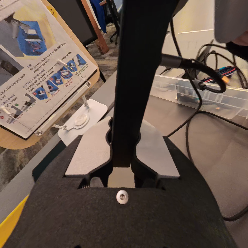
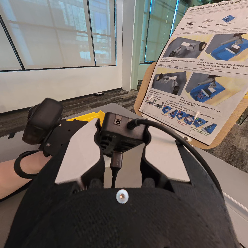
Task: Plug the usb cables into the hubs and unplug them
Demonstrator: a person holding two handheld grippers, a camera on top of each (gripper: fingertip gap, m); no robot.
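My left gripper (image 1: 123, 135) is shut on a long black USB hub (image 1: 139, 67) and holds it upright above the grey table. A grey USB plug (image 1: 170, 61) sits in a port on the hub's right side, and its black braided cable (image 1: 214, 75) loops away. In the right wrist view the hub's end (image 2: 120, 128) faces me with the grey plug (image 2: 116, 161) in a port below it. My right gripper (image 2: 122, 135) is open. Its fingers stand wide on either side of the plug and touch neither the plug nor its cable. The hub's own black cable (image 2: 174, 135) arcs over my right finger.
An instruction sheet on a wooden stand (image 1: 47, 69) stands at the table's far edge and also shows in the right wrist view (image 2: 194, 83). A clear plastic bin (image 1: 201, 99) with cables sits at the right. A yellow bin (image 2: 87, 118) lies behind the left gripper's body (image 2: 43, 120). A hand (image 2: 20, 173) holds it. About 12 centimetres separates my left fingertips from my right.
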